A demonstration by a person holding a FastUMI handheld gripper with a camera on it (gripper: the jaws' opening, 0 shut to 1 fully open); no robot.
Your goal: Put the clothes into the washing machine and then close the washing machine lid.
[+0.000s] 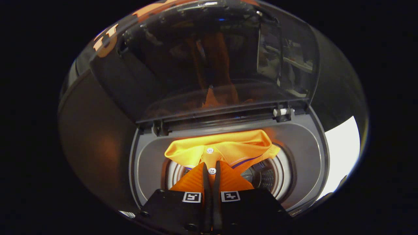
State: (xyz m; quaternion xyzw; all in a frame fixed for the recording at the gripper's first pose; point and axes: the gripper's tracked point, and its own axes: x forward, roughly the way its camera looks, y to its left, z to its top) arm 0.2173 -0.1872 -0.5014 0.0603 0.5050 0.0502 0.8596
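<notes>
An orange shirt (225, 148) with white buttons hangs over the round opening of the washing machine (303, 147), its collar spread just beyond my fingers. My gripper (211, 169) is shut on the shirt, pinching the button placket between both fingers right above the drum (277, 176). The shirt's lower part is hidden behind the fingers. The machine's dark see-through lid (212, 62) stands raised behind the opening, hinged at the back edge, and mirrors the orange cloth.
The grey top panel of the machine rings the opening. A white surface (343, 153) lies to the right of the machine. The raised lid blocks the way straight ahead above the hinge (282, 112).
</notes>
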